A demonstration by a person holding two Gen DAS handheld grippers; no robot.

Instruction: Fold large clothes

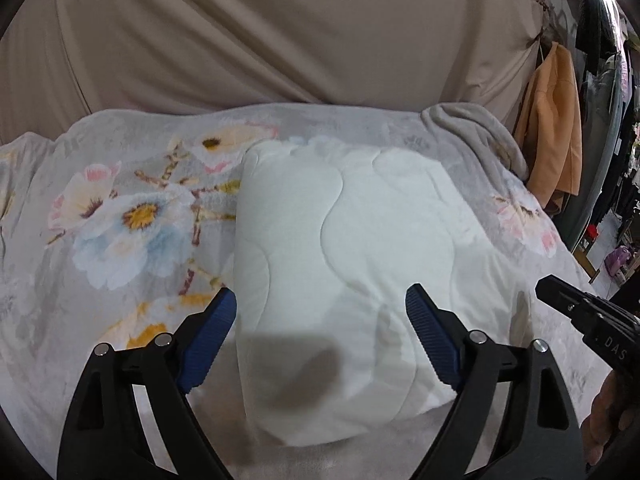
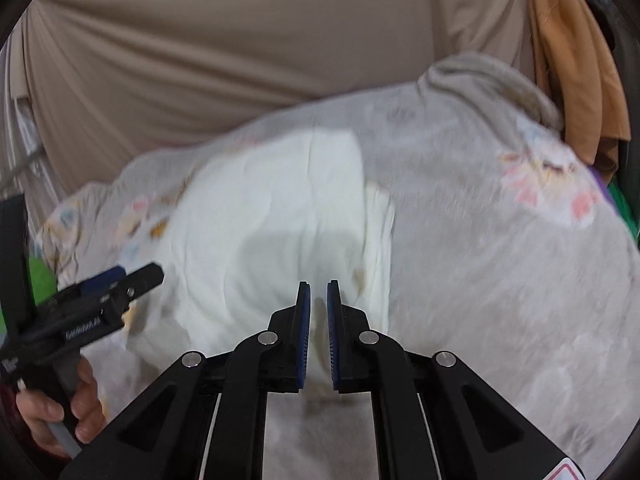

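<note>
White and thickly quilted, the folded comforter (image 1: 344, 264) lies as a plump bundle in the middle of a grey floral blanket (image 1: 120, 216) spread over the bed, and no part of it is held. Above its near end the left gripper (image 1: 320, 332) hangs with its blue pads spread wide and nothing between them; the right gripper (image 2: 319, 328) has its pads nearly together, only a thin gap showing, and it too grips nothing. The likeliest trouble from here is the bundle springing open: padding this lofty pushes back, and with neither claw pressing on it the top layer could creep or slide off its stack. A careless pinch could also catch the floral blanket with the quilt and drag both. The bundle's left edge is crisp and straight, while its right side looks looser and layered. Bare blanket lies on both sides, broader on the left, so there is room to shift or turn it. A beige curtain (image 1: 280, 32) hangs behind the bed's far edge, and an orange garment (image 1: 552, 128) hangs at the far right corner.
</note>
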